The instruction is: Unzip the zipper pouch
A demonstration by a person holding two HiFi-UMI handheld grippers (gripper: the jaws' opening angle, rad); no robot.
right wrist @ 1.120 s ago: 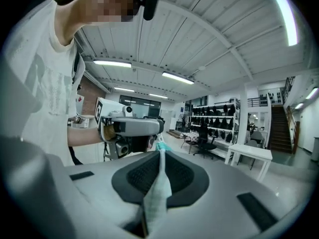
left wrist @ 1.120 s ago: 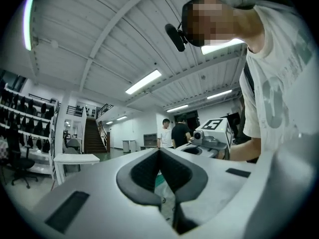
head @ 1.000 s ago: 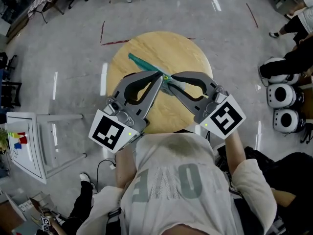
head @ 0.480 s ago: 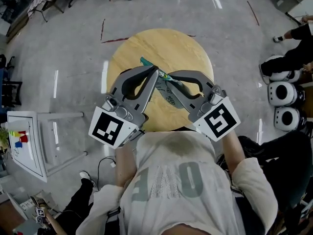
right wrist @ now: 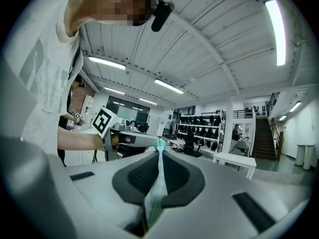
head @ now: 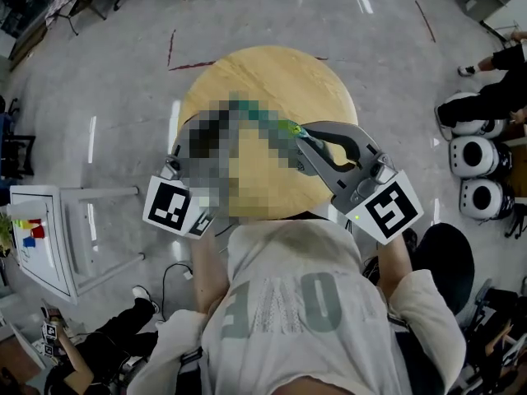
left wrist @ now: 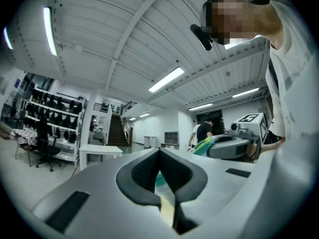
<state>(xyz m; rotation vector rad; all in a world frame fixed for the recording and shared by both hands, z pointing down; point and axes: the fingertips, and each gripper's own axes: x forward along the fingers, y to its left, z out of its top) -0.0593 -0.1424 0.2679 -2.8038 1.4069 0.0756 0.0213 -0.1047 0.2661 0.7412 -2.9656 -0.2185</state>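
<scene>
Teal zipper pouch (head: 284, 128) x1, held up btwn 2 grippers over 1 round wood table (head: 272, 72). Left gripper (left wrist: 160, 151): jaws pressed together, pinching one end of the pouch; a teal and pale strip shows in the slot. Right gripper (right wrist: 159, 146): jaws likewise closed, pinching the other end, w/ the fabric running up thru the pads. Both point level and angle in twd each other, tips close, pouch stretched across. 2 marker cubes, 1 per gripper: left (head: 173, 206), right (head: 387, 211), both near the person's chest.
</scene>
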